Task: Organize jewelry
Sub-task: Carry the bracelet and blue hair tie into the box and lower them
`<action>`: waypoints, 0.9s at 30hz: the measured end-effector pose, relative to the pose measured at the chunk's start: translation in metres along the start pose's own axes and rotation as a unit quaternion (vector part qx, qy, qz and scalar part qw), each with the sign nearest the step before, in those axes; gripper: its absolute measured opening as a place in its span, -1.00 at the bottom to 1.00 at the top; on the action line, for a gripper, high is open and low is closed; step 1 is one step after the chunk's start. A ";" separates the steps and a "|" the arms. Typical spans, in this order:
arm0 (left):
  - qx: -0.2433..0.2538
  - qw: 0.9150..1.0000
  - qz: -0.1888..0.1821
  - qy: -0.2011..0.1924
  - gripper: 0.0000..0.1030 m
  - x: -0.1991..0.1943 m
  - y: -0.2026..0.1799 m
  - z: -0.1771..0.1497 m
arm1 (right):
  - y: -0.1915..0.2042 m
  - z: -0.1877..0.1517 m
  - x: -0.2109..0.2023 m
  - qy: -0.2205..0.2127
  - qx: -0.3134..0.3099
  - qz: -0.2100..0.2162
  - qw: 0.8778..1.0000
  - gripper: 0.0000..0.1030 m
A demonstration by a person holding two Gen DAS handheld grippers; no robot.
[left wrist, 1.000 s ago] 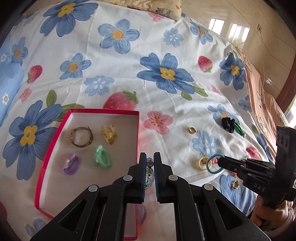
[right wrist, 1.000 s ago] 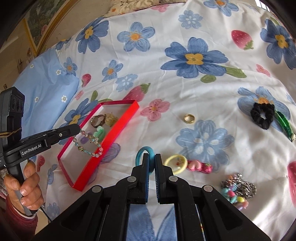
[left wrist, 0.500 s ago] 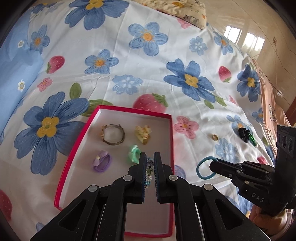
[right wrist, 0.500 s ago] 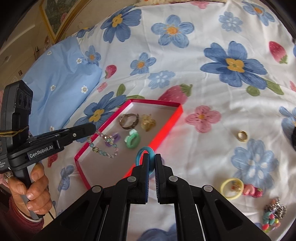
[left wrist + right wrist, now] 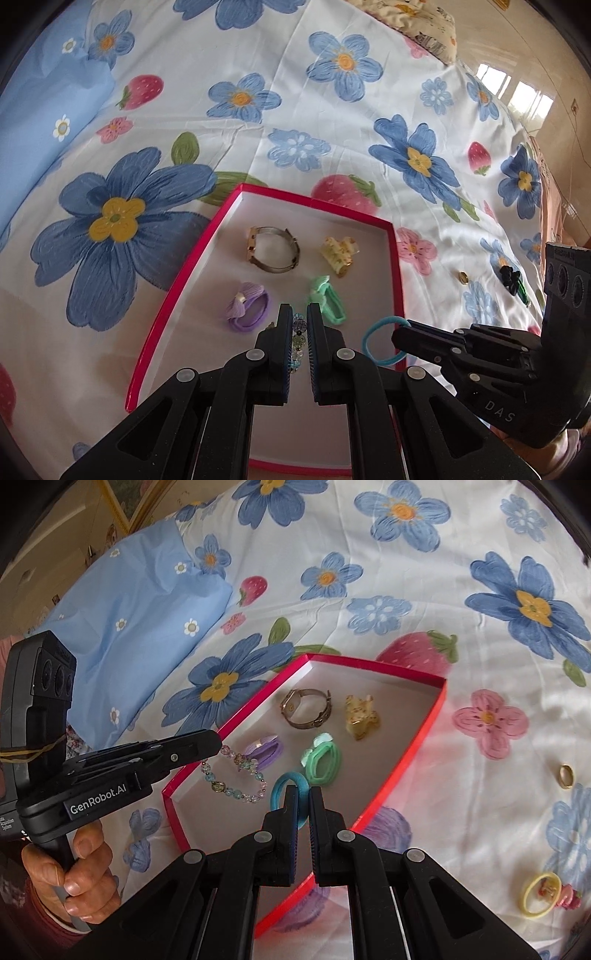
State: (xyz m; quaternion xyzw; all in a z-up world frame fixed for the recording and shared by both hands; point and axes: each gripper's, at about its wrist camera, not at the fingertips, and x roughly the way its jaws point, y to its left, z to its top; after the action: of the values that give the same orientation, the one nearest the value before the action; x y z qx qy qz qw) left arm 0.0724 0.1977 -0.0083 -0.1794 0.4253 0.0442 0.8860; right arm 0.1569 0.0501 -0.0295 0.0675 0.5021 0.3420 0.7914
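Note:
A red-rimmed box (image 5: pixel 393 266) (image 5: pixel 417 746) lies on the flowered bedsheet. In it are a watch (image 5: pixel 272 250) (image 5: pixel 306 708), a yellow claw clip (image 5: pixel 338 253) (image 5: pixel 360 715), a purple hair tie (image 5: pixel 248 306) (image 5: pixel 266 752) and a green hair tie (image 5: pixel 327 301) (image 5: pixel 321 763). My left gripper (image 5: pixel 298 325) (image 5: pixel 216 746) is shut on a beaded bracelet (image 5: pixel 297 341) (image 5: pixel 236 779), which hangs over the box. My right gripper (image 5: pixel 303 808) (image 5: pixel 400 332) is shut on a blue hair tie (image 5: pixel 289 794) (image 5: pixel 382 341) above the box's near right side.
On the sheet to the right of the box lie a gold ring (image 5: pixel 565 775) (image 5: pixel 462 277), a yellow hair tie with a pink clip (image 5: pixel 543 893) and a black scrunchie (image 5: pixel 509 277). A light blue pillow (image 5: pixel 129 616) lies at the left.
Both grippers have moved left and forward over the box, carrying the bracelet and the blue hair tie. The box contents have not moved.

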 end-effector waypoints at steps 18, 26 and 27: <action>-0.036 0.996 0.066 0.041 -0.86 0.056 0.040 -0.010 | 0.004 0.005 0.059 0.065 -0.038 -0.041 0.996 -0.89; -0.038 0.995 0.074 0.052 -0.82 0.066 0.043 -0.011 | 0.005 0.007 0.066 0.076 -0.045 -0.041 0.995 -0.85; -0.039 0.995 0.073 0.053 -0.80 0.066 0.044 -0.011 | 0.005 0.007 0.066 0.075 -0.044 -0.040 0.995 -0.85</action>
State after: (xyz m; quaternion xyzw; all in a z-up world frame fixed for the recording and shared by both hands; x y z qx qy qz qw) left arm 0.0965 0.2298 -0.0776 -0.1846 0.4819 0.1162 0.8487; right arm 0.1775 0.0958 -0.0730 -0.0139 0.5469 0.3361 0.7666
